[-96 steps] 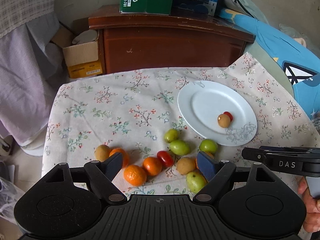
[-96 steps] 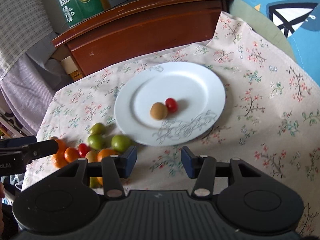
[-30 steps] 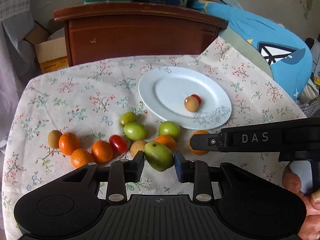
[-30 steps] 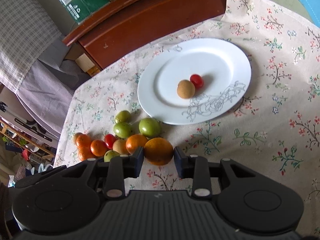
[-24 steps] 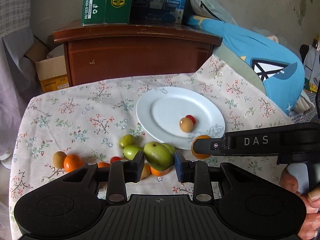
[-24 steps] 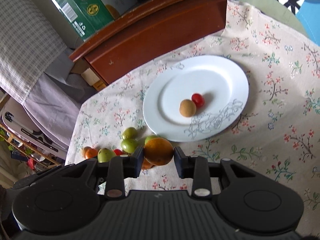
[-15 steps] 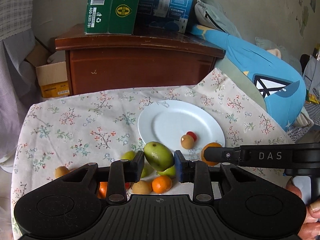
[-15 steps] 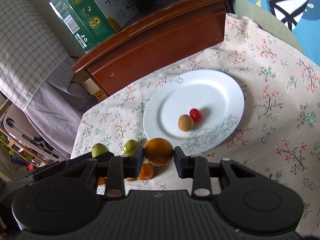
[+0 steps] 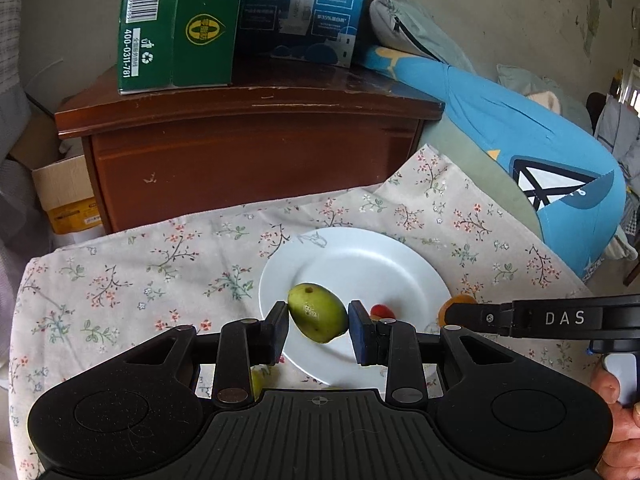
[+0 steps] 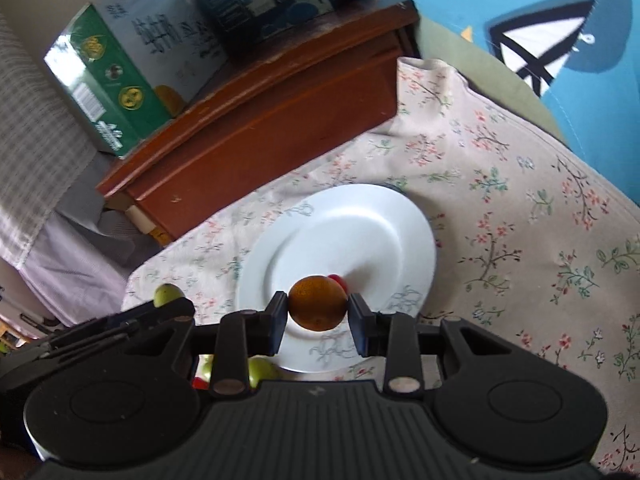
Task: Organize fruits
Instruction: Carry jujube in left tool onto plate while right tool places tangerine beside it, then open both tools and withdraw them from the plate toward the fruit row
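Floral tablecloth (image 9: 120, 280), left tongs (image 9: 318, 320) pinching green fruit (image 9: 318, 318), "DAS"-marked right tongs (image 10: 318, 310) pinching orange (image 10: 318, 302)

Both hand-held grippers (image 9: 318, 326) (image 10: 317, 317) clamped, raised.

Hiding most of red tomato (image 10: 338, 279) behind orange (image 10: 318, 303) in right wrist view. Cutting off green fruits (image 10: 262, 372) below gripper body; count unclear. Blurring box (image 10: 132, 92) print, unreadable. Brown fruit on plate (image 9: 380, 256) not showing.
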The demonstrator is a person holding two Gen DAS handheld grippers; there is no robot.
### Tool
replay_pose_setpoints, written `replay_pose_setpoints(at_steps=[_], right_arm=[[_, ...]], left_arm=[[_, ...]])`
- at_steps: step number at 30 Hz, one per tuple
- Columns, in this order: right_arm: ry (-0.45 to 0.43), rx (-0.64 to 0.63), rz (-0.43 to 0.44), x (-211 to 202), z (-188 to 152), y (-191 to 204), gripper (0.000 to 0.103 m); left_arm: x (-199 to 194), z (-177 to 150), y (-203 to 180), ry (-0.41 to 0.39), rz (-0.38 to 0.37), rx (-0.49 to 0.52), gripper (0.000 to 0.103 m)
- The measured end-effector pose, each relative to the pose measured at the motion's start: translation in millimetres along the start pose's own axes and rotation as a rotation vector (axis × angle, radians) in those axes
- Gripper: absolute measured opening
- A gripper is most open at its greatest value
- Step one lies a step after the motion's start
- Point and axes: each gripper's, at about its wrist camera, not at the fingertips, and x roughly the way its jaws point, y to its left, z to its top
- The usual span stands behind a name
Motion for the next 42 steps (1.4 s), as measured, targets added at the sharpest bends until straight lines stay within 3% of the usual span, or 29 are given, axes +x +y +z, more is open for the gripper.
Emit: replay_pose_setpoints(at_steps=[15,24,25,26,28,31,34,42], right_arm=[[0.087,0.033,-0.066,46.4,5.4,-15.1,0.033],[0.057,0.086,-0.057,49.8,12.3,-19.6,0.036],[0.048,0.092,-0.052,48.0,13.6,-19.5,0.036],[0.04,0.091,-0.047,46.0,14.9,-18.8,0.036],[0.016,0.082,-0.042,41.3,17.3,-15.7,0.036],[-0.006,0.07,-0.029,36.7,19.4,-11.6,0.036],[-0.013,0.056,-0.019,34.4,19.9,-7.9,0.038],[0.004,0.047,0.001,24.3,11.1,-4.7,0.039]], left_arm=[[62.6,0.4,-1.6,0.105,-0.012,0.045,0.03],[72.5,3.3,2.8,0.098,-0.024,0.008,0.032],[70.6,5.2,2.7,0.092,-0.025,0.002,0.037],[68.0,6.7,2.5,0.084,-0.019,-0.004,0.05],[59.8,12.0,2.4,0.054,0.002,-0.01,0.066],[46.4,20.4,3.6,0.022,0.013,-0.011,0.067],[33.1,24.3,6.4,0.014,0.038,-0.016,0.076],[4.8,17.2,18.1,0.037,0.101,-0.014,0.078]])
